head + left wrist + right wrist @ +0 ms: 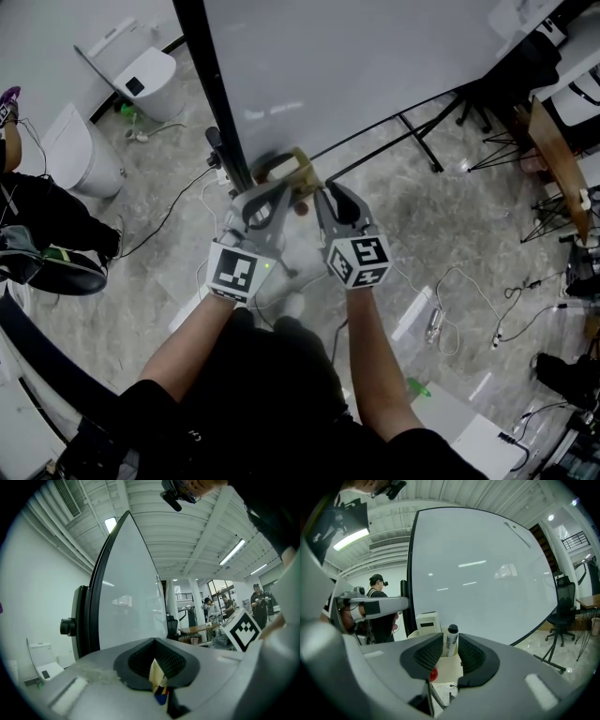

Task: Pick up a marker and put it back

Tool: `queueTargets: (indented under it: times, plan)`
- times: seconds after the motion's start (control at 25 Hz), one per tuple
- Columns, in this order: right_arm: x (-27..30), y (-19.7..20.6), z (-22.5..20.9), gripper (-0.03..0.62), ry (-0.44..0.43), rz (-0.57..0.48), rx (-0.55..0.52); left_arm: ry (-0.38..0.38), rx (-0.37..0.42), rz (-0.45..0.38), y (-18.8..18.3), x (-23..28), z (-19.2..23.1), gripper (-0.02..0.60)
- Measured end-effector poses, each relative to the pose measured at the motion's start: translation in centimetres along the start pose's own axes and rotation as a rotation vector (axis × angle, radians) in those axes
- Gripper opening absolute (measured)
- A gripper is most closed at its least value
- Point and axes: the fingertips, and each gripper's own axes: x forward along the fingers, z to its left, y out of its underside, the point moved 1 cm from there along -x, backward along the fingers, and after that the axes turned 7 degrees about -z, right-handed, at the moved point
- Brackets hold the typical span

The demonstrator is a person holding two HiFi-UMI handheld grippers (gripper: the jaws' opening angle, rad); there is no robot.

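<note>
My right gripper (450, 646) is released, its 2 jaws apart on either side of the upright marker (452, 632), which stands in the tray (449, 669) by the whiteboard (487, 573). My left gripper (154, 641) is clenched on the tray's edge.

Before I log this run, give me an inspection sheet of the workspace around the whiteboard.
Surface: whiteboard, nothing written seen.
Job's things: marker upright in the cream holder.
Clutter: white block and red object in the holder.
Grippers: left gripper shut on the holder's edge; right gripper open, marker between its jaws.
Cables: loose cables across the floor.
Surroundings: white bins, office chair, people standing.
</note>
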Motion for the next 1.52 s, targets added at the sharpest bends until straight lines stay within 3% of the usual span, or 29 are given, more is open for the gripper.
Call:
queueTargets:
  times: [0.24,0.4,0.56,0.72,0.88,1.12,1.24,1.36,1.52]
  plan:
    - [-0.7,-0.4,-0.5,0.123,0.019,-0.001,-0.010,0.020,0.023,-0.005,-0.1,0.1,-0.3,0.003]
    - [-1.4,-1.3,-0.7,0.133,0.032,-0.014,-0.025,-0.001,-0.027,-0.010,-0.4,0.1,-0.5,0.003]
    - [-2.2,-2.4,-0.9,0.133,0.050,-0.033,-0.047,0.025,0.014,-0.014,-0.4,0.2,-0.8,0.003]
    - [-2.8,-3.5,-0.8,0.133,0.059,-0.047,-0.072,0.002,-0.038,-0.020,-0.7,0.0,-0.8,0.003]
    - [-3.2,-4.7,0.0,0.130,0.055,-0.065,-0.096,0.019,-0.009,-0.026,-0.9,-0.1,-0.8,0.003]
    - [-3.8,-6.9,1.5,0.047,0.053,-0.104,-0.116,0.046,0.021,-0.034,-1.0,-0.3,-0.7,0.003]
    - [-4.0,-7.5,2.1,0.014,0.051,-0.114,-0.129,0.043,-0.005,-0.037,-1.1,-0.4,-0.7,0.003]
    - [-4.4,-7.9,2.9,0.009,0.048,-0.120,-0.139,0.033,-0.043,-0.038,-1.4,-0.7,-0.9,0.003]
    - [-4.4,-8.2,3.8,0.009,0.050,-0.132,-0.148,0.055,-0.027,-0.044,-1.4,-1.0,-0.8,0.003]
